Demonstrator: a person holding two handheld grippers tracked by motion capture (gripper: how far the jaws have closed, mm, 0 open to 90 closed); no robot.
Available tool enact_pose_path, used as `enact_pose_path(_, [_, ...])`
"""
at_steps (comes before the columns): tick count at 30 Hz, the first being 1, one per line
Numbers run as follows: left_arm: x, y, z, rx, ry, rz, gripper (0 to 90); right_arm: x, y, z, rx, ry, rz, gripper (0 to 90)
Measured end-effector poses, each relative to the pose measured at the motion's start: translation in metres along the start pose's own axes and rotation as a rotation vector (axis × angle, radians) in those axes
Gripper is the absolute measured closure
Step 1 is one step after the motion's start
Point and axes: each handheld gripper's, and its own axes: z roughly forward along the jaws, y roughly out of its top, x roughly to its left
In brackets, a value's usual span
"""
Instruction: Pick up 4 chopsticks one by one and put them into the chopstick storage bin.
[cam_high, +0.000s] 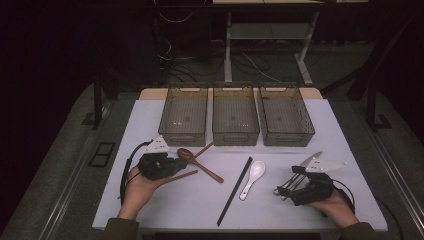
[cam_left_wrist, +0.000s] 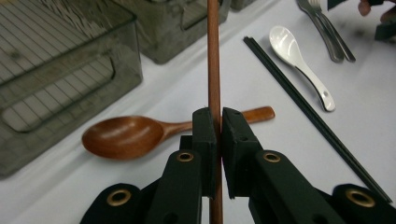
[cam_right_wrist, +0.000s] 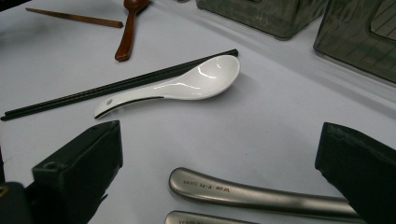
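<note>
My left gripper (cam_left_wrist: 218, 135) pinches the wooden chopstick (cam_left_wrist: 213, 56) crosswise; my right gripper (cam_right_wrist: 219, 163) gapes wide over the metal handles (cam_right_wrist: 252, 193).

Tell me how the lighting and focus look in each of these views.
High view: dim, dark surroundings, only the white table lit. Left gripper view: the wooden chopstick and wooden spoon sharp, jaws slightly soft. Right gripper view: glare spots on the white spoon; near jaws blurred.

Metal handle (cam_right_wrist: 261, 193) — engraving, illegible
</note>
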Motion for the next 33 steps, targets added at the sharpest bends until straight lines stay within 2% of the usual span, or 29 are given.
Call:
enact_pose_path(11, [0.013, 0.017, 0.005, -0.027, 0.047, -0.030, 83.3, 0.000, 0.000, 0.000, -0.006, 0.001, -0.002, 0.7])
enact_pose_path(22, [0.032, 0.051, 0.015, -0.041, 0.077, -0.037, 83.3, 0.001, 0.000, 0.000, -0.006, 0.000, 0.005, 0.7])
enact_pose_path(33, [0.054, 0.078, 0.028, -0.039, 0.104, -0.070, 83.3, 0.002, 0.001, -0.001, -0.012, 0.006, 0.004, 0.7])
